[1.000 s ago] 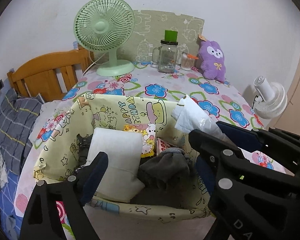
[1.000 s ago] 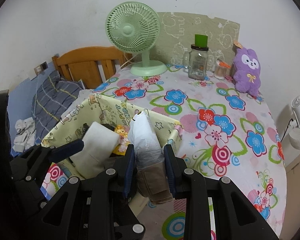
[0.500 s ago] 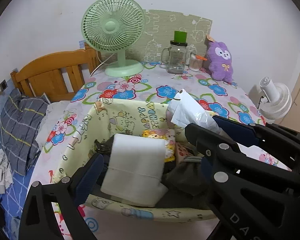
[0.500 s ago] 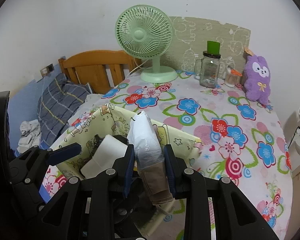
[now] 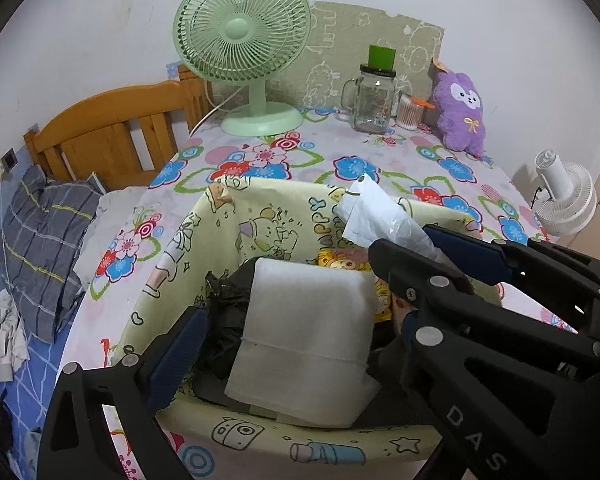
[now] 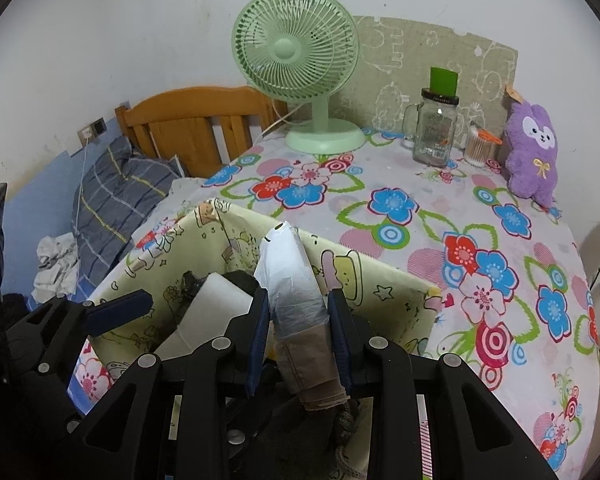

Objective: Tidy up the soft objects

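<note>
Plastic-wrapped bundle (image 6: 296, 300), white at the top and brown fabric at the bottom, is clamped between the right tool's (image 6: 298, 336) blue pads, upright and tilted slightly, above the yellow cartoon-print storage bin (image 6: 384, 280). Bin sits on the flowered table (image 6: 440, 208), near its front-left edge. Inside the bin: folded white cloth (image 5: 308, 340), crumpled black item (image 5: 226, 312) beside it on the left, something dark grey on the right. Left tool (image 5: 296, 340) has just been opening; jaws stand wide, straddling the white cloth, pads not pressing on it. Green fan (image 6: 300, 60), glass jar (image 6: 434, 128) and purple plush (image 6: 532, 148) stand at the table's far edge.
</note>
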A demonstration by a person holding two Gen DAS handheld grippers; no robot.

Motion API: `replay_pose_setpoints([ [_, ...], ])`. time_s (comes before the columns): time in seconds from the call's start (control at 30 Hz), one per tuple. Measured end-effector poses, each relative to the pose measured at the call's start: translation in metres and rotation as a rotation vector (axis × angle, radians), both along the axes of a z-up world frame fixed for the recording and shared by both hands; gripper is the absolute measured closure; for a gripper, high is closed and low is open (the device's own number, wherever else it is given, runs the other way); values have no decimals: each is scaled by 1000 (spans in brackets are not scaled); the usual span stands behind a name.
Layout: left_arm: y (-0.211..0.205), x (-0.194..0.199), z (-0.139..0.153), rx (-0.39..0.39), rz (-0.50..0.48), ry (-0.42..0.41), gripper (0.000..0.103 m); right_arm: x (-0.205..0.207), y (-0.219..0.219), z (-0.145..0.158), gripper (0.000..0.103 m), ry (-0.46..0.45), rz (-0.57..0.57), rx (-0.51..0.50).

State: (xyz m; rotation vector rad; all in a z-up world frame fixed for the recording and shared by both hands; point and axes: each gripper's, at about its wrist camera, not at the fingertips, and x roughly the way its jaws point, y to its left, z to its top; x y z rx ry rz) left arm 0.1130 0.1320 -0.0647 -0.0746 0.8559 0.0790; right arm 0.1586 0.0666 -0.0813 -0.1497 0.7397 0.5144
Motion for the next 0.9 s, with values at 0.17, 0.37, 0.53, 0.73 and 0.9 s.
replay_pose_setpoints([
  [0.17, 1, -2, -1, -6, 5, 5, 4, 0, 1, -2, 44, -8, -29, -17],
  [0.37, -4, -5, 4, -6, -3, -7, 4, -7, -6, 5, 29, -45, -66, -29],
  [0.53, -14, -9, 13, -11, -20, -35, 3, -15, -17, 16, 21, -64, -91, -33],
  [0.73, -25, -19, 26, 7, -24, -85, 0, -29, -34, 28, 17, -76, -115, -11],
  [0.9, -34, -30, 37, 13, -18, -111, 0, -42, -48, 39, 13, -93, -130, 5],
])
